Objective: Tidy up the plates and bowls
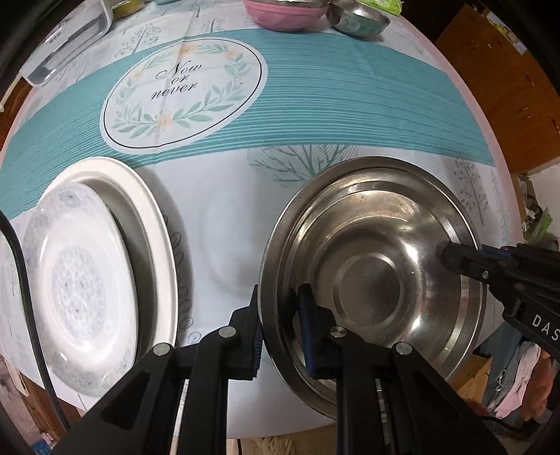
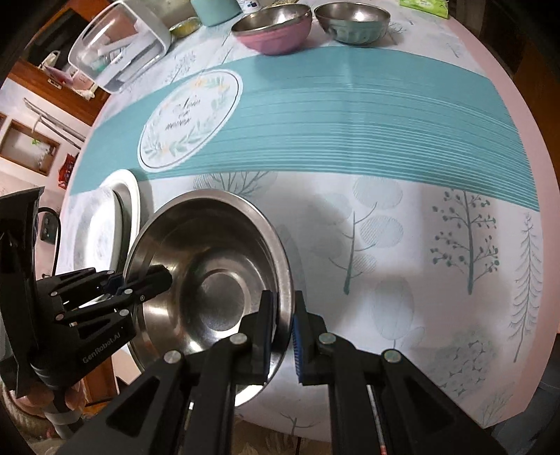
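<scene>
Left wrist view: left gripper (image 1: 278,327) pinches the steel bowl (image 1: 371,280) by its rim, white plates (image 1: 105,266) sitting just left of the bowl. Right wrist view: right gripper (image 2: 284,337) is clamped on the bowl's opposite rim, with the pink bowl (image 2: 273,31) far behind it.

Light: bright, even, indoor.
Glare: on steel bowl (image 1: 371,280) between the jaws.
Edges: fisheye-bent, dark corners.
Blur: slight, right view.
</scene>
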